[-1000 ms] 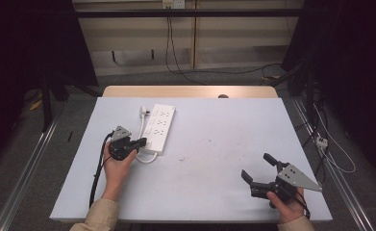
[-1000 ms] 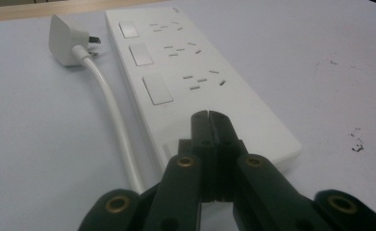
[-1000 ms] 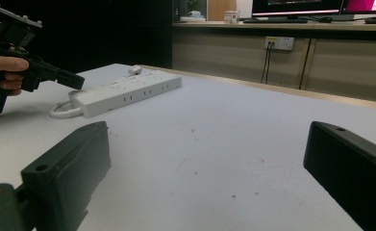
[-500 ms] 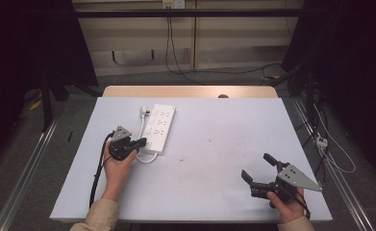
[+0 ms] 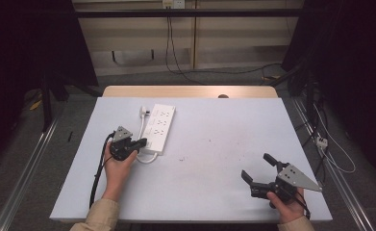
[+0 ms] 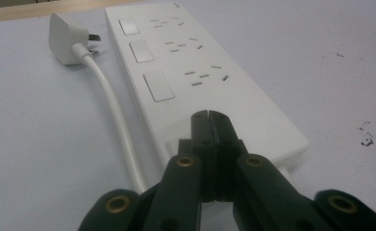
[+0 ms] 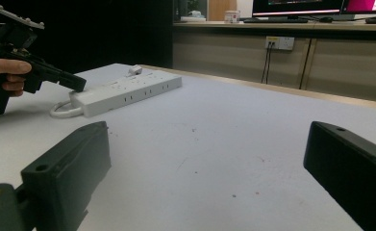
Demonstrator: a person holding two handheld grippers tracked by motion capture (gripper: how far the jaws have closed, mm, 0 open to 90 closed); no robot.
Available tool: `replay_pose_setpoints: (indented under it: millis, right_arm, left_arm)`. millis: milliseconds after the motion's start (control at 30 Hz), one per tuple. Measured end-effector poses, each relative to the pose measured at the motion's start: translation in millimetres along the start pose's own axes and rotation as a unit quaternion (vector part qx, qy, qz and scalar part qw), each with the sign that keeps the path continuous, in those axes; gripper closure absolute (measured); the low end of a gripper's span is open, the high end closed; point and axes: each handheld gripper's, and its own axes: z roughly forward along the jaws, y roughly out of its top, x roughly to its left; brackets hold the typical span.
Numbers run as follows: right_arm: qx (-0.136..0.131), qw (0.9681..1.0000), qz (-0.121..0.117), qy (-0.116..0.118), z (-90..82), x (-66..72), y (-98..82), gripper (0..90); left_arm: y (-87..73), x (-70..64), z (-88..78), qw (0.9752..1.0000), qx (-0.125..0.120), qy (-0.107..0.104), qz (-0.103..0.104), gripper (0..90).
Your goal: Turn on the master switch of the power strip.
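Where closed left gripper (image 6: 208,118) fingers rest: power strip (image 6: 195,72) end.

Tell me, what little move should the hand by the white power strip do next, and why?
Probably open the jaws. The left gripper is shut with nothing between its jaws, its tip over the near end of the power strip, so it can't grab anything yet. The plug lies loose beside the strip's far end, and the right gripper waits open, far off.
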Motion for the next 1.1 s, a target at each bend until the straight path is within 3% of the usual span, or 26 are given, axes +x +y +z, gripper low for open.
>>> replay_pose_setpoints:
  millis: [633,1100]
  right_arm:
    - [-0.001,1.0000,0.000,0.000,-0.1,0.1,0.1,2.1]
    - [-0.001,1.0000,0.001,0.001,-0.2,-0.2,0.0,2.1]
  left_arm:
    - [-0.5,-1.0,1.2,1.0000,-0.003,-0.002,-0.002,90.0]
    - [0.1,-2.9,1.9,0.9999,-0.002,0.005,0.012,90.0]
